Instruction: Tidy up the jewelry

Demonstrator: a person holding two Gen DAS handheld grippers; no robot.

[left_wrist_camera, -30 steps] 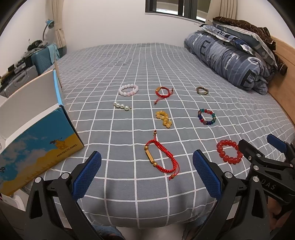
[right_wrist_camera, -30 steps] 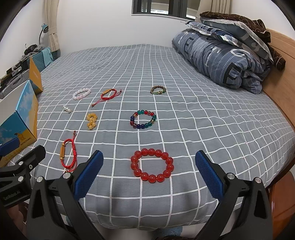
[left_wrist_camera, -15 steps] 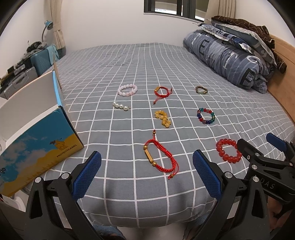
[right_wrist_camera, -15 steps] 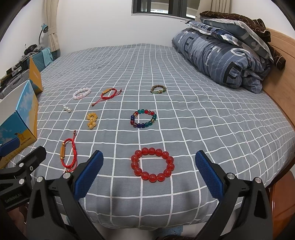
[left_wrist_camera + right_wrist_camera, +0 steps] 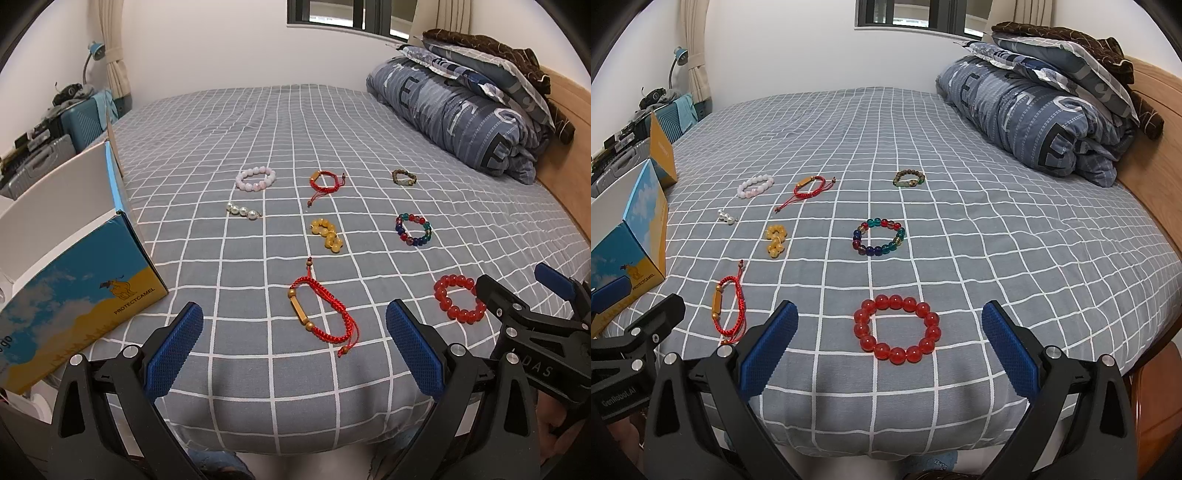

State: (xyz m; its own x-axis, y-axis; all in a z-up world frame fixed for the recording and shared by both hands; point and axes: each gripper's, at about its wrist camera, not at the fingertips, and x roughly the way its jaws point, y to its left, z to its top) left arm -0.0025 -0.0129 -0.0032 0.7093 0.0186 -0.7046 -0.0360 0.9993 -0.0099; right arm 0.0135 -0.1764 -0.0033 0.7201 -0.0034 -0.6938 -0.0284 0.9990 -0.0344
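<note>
- At the far left stood the box with its open flap, at the left edge of the bed; I took it, as a guess, for the place the jewelry should go.
- My left gripper hung over the near edge of the bed with its blue pads wide apart and nothing between them.
- Dead ahead of it, just beyond the pads, lay the red cord bracelet. Its gold tube bead ran roughly away from me, leaning slightly right toward me, so the long axis lay nearly along the fingers, not across them.
- Further right, my right gripper was likewise spread and empty, with the red bead bracelet lying flat just ahead, centred between its pads.
- So each claw had its own nearest piece: the left the cord bracelet, the right the bead ring. The left was the nearer to the box.
- The other pieces, among them the pink bracelet and the multicolour bracelet, lay well apart further up the bed.
- Against the picture a second before, both grippers had crept very slightly forward. The jaws' spread looked unchanged, and no piece had shifted.
</note>
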